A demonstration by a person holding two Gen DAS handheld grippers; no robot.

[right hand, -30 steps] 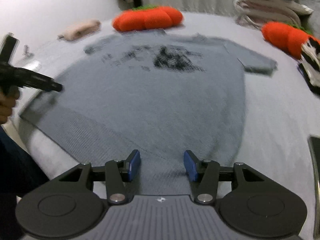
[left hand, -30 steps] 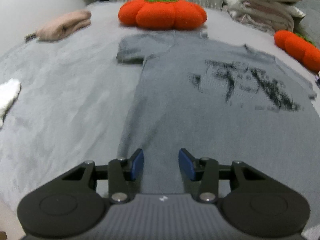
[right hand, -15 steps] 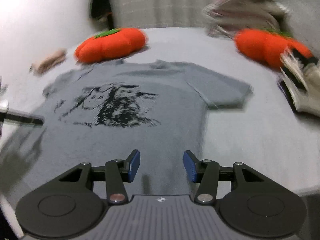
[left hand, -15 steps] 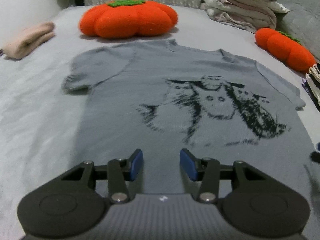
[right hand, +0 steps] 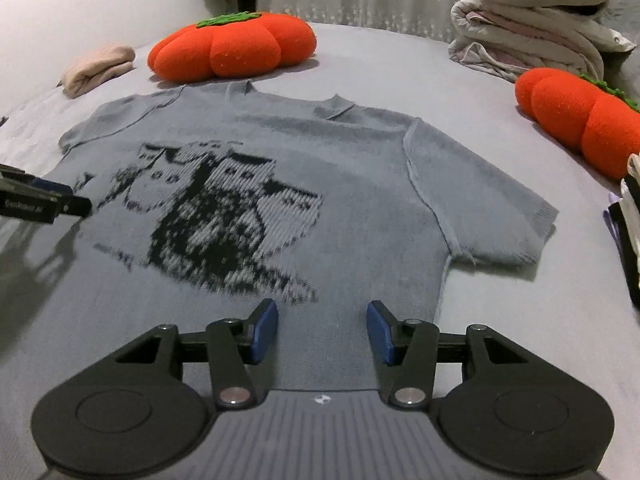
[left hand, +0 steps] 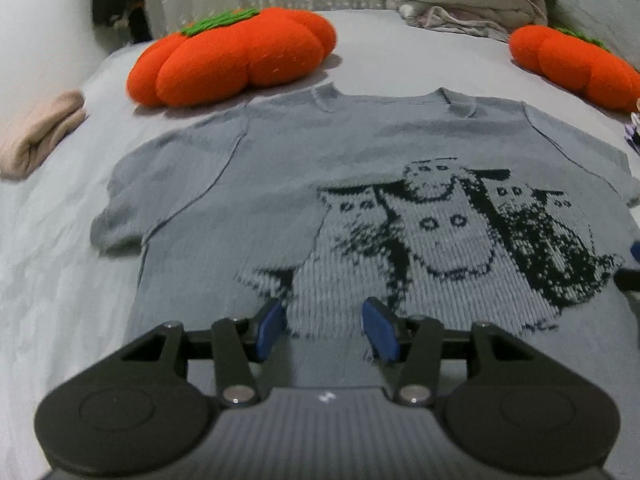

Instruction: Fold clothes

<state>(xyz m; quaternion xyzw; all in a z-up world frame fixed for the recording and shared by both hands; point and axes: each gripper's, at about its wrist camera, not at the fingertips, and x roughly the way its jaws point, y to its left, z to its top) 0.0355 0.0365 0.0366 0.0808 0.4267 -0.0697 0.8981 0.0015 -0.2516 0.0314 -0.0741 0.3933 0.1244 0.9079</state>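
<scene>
A grey knit short-sleeved top (left hand: 304,184) with a black cat print lies flat and face up on the grey bed, collar at the far end; it also shows in the right wrist view (right hand: 360,168). My left gripper (left hand: 324,334) is open and empty, low over the top's lower left body. My right gripper (right hand: 322,332) is open and empty over the lower right body, near the right side seam. The left gripper's tip (right hand: 48,204) shows at the left edge of the right wrist view.
An orange pumpkin cushion (left hand: 236,56) lies just beyond the collar, a second one (right hand: 580,116) to the right. A folded pink garment (left hand: 36,132) lies at the left. Stacked bedding (right hand: 532,36) sits at the far right, folded clothes (right hand: 632,216) at the right edge.
Both grippers have moved forward over the top, from its hem toward the print. Both stayed open. The views are now steadier and closer to the sleeves.
</scene>
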